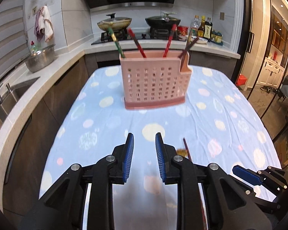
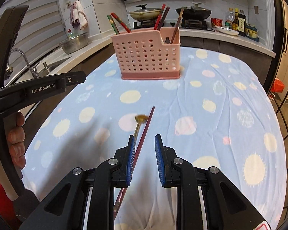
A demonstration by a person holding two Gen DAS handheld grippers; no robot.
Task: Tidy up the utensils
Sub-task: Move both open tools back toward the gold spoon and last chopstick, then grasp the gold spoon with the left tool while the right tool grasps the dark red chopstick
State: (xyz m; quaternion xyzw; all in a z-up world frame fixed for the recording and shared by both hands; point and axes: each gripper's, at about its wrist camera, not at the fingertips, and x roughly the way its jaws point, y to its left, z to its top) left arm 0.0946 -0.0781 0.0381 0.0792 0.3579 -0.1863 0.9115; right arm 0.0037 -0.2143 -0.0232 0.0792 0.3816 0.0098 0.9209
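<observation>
Both grippers — left gripper (image 1: 144,140), right gripper (image 2: 144,140) — gape empty; perforated pink plastic caddy (image 2: 146,57) stands ahead.

Blue dotted tablecloth (image 1: 109,118), steel colander (image 1: 40,58) beside sink (image 1: 19,90), two lidded pans (image 1: 114,23), sauce bottles (image 1: 204,27), hanging towels (image 1: 44,24)

Open tongs (image 2: 143,140), chopstick (image 2: 144,132) (table), holder (image 2: 146,57)
</observation>
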